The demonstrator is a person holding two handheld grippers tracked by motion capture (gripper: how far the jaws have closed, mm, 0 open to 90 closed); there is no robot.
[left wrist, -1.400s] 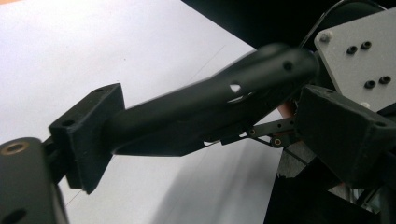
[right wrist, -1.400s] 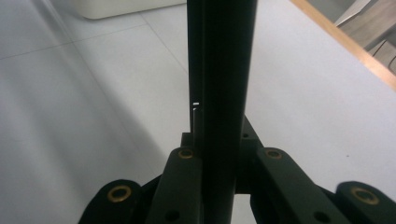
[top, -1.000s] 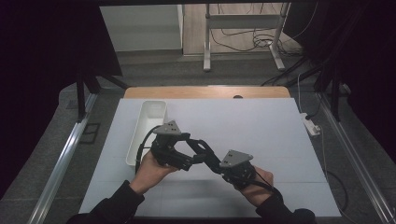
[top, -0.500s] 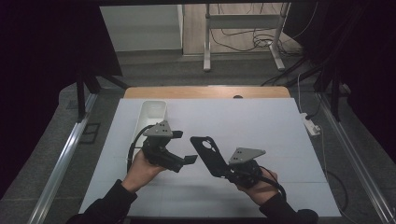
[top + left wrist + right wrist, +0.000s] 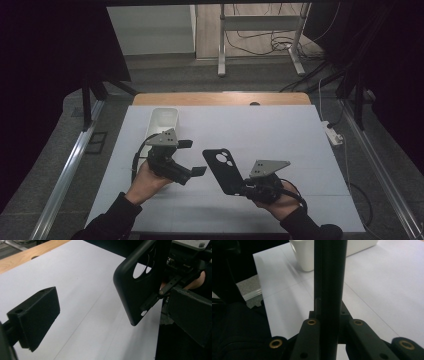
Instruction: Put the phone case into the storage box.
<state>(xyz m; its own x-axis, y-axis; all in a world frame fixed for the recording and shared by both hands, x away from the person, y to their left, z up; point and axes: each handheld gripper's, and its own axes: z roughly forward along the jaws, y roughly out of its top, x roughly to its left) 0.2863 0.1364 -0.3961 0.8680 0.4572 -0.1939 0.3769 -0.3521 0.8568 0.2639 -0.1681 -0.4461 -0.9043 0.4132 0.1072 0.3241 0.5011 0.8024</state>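
Black phone case (image 5: 222,170) is clamped edge-on btwn the fingers of the right gripper (image 5: 243,188), held up off the white worktop (image 5: 280,140) and tilted up toward the far left, camera cutout at its far end. In the right gripper view the case (image 5: 329,290) runs straight up the middle as a thin dark edge w/ both fingers pressed on it. Left gripper (image 5: 191,158) sits just left of the case, not touching it; its fingers stand wide apart w/ nothing btwn them. In the left gripper view the case (image 5: 137,290) hangs over the worktop at right. White bin (image 5: 162,122) rests at far left, well clear of the case.
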